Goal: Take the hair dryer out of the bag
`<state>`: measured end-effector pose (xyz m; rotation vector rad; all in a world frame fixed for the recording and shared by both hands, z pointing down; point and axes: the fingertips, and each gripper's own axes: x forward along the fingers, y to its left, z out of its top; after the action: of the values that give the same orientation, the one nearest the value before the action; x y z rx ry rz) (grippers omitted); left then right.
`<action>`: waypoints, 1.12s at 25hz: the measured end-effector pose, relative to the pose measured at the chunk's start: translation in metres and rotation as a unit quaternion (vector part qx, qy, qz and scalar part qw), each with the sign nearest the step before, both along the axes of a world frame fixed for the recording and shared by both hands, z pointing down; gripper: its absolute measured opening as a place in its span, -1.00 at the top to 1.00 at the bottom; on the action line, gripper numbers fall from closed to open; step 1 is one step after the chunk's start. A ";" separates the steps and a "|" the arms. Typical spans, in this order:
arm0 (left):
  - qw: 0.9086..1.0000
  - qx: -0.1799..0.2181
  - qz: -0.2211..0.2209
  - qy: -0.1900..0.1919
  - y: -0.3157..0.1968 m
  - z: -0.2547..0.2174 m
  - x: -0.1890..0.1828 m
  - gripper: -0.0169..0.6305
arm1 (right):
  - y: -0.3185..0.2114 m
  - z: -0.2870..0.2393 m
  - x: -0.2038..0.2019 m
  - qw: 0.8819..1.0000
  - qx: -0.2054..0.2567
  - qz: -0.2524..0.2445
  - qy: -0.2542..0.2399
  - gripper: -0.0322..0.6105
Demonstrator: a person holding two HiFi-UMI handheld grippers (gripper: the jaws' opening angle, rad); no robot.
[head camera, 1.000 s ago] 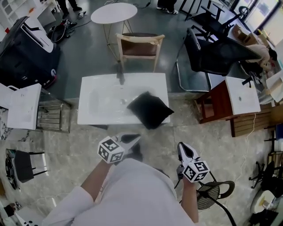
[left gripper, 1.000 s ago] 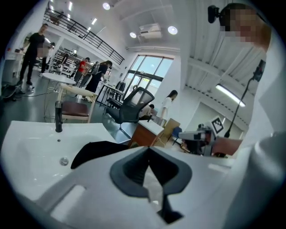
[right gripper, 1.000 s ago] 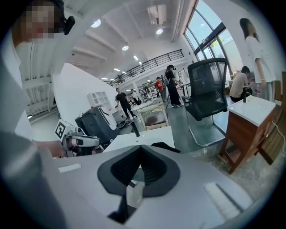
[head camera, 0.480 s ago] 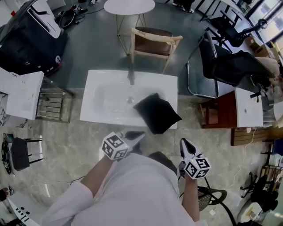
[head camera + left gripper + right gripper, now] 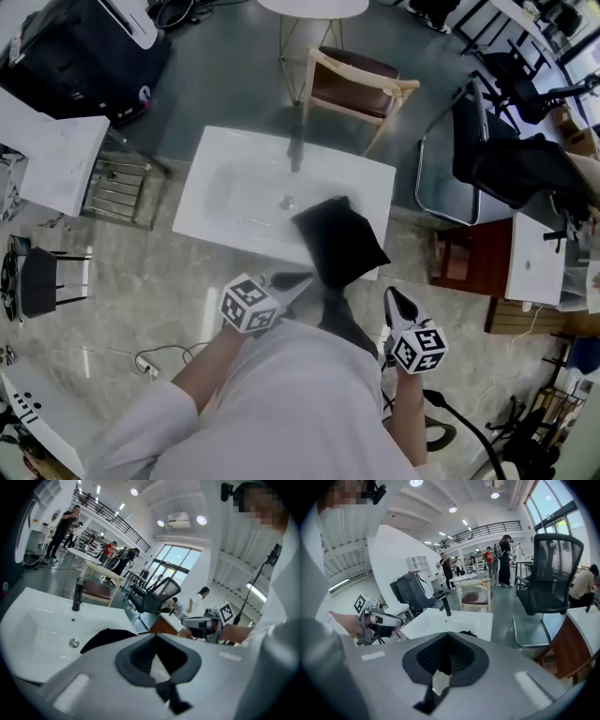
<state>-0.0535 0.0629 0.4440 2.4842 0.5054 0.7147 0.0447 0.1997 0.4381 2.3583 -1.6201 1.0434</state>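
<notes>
A black soft bag (image 5: 342, 242) lies on the front right corner of a white basin top (image 5: 234, 202). No hair dryer shows in any view. My left gripper (image 5: 305, 277) is shut and empty, its tip at the basin's front edge just left of the bag. Shut and empty too, my right gripper (image 5: 391, 294) hangs a little short of the bag's right corner. The left gripper view has its closed jaws (image 5: 156, 634) low before the bag (image 5: 105, 637), with the right gripper (image 5: 206, 623) beside. From the right gripper (image 5: 448, 633) only a sliver of bag (image 5: 465, 633) shows.
A black faucet (image 5: 296, 155) stands at the basin's back edge. Behind it is a wooden chair (image 5: 356, 89); a black office chair (image 5: 506, 159) and a red-brown cabinet (image 5: 464, 258) are at the right. A white slab (image 5: 52, 155) and a black case (image 5: 84, 47) sit left.
Both grippers have come forward to the basin, and the bag now lies just ahead of their tips. Both jaws have stayed shut.
</notes>
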 end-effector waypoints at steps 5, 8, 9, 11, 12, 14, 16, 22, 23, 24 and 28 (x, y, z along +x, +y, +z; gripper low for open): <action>0.998 -0.015 -0.059 -0.015 0.005 0.011 0.015 0.94 | -0.004 0.016 0.032 0.996 -0.032 -0.077 0.015 0.88; 0.995 -0.009 -0.092 -0.028 0.009 0.018 0.022 0.94 | -0.006 0.022 0.050 0.992 -0.035 -0.122 0.009 0.88; 0.994 -0.007 -0.101 -0.034 0.011 0.021 0.024 0.94 | -0.007 0.025 0.056 0.990 -0.034 -0.137 0.005 0.88; 0.992 -0.006 -0.118 -0.043 0.014 0.029 0.030 0.94 | -0.010 0.033 0.068 0.986 -0.034 -0.165 0.000 0.88; 0.991 -0.006 -0.126 -0.045 0.016 0.032 0.033 0.94 | -0.011 0.038 0.072 0.983 -0.035 -0.178 -0.003 0.88; 0.988 -0.009 -0.142 -0.052 0.018 0.041 0.038 0.94 | -0.016 0.048 0.080 0.978 -0.037 -0.205 -0.007 0.88; 0.986 -0.011 -0.157 -0.061 0.021 0.049 0.042 0.94 | -0.022 0.058 0.085 0.972 -0.039 -0.233 -0.013 0.88; 0.977 -0.019 -0.198 -0.079 0.028 0.068 0.048 0.94 | -0.038 0.093 0.087 0.945 -0.061 -0.320 -0.038 0.78; 0.975 -0.020 -0.205 -0.082 0.028 0.072 0.048 0.94 | -0.041 0.100 0.086 0.940 -0.066 -0.333 -0.042 0.78; 0.973 -0.022 -0.212 -0.085 0.028 0.075 0.047 0.94 | -0.042 0.107 0.083 0.934 -0.071 -0.347 -0.044 0.78; 0.964 -0.031 -0.247 -0.097 0.027 0.090 0.042 0.94 | -0.043 0.140 0.066 0.900 -0.101 -0.422 -0.028 0.73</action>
<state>-0.0117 0.0903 0.5343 2.3074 -0.1627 0.7069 0.1112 0.1570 0.5778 1.2443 -2.1000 0.9891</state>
